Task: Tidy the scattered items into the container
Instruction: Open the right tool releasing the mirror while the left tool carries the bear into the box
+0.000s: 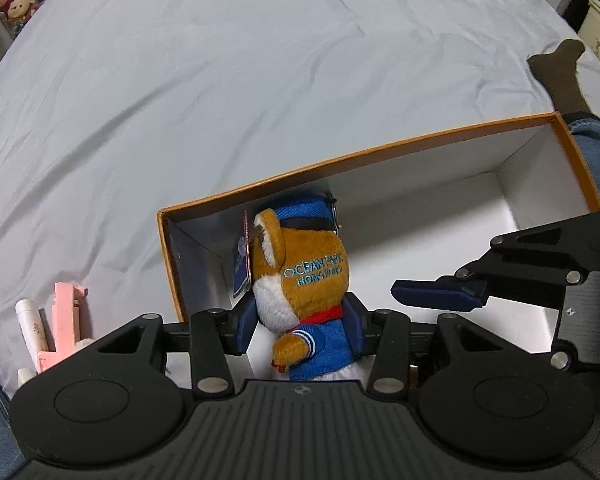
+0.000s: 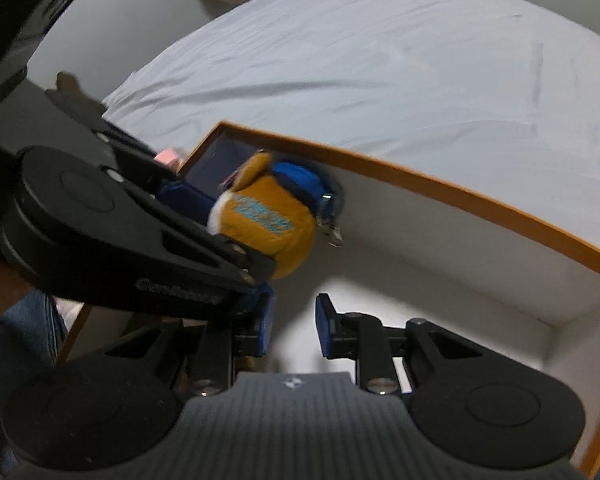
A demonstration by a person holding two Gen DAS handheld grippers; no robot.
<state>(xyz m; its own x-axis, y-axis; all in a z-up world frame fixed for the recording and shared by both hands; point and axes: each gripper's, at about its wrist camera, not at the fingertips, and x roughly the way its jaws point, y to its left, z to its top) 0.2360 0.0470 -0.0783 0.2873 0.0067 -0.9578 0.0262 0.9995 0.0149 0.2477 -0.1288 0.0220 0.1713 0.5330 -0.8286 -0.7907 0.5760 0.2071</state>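
Two blue pads of the left gripper (image 1: pixel 302 326) clamp the plush bear (image 1: pixel 300 276) inside the orange box (image 1: pixel 380 154), at its left end on the bedsheet (image 1: pixel 220 80). Right wrist view: right gripper (image 2: pixel 294 326) jaws parted, empty, over the box floor.

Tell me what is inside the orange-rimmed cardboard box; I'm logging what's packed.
Inside the orange-rimmed cardboard box, only a brown plush bear in a blue sailor outfit shows, gripped by the left gripper. The floor beneath it and the near corner are hidden by the grippers.
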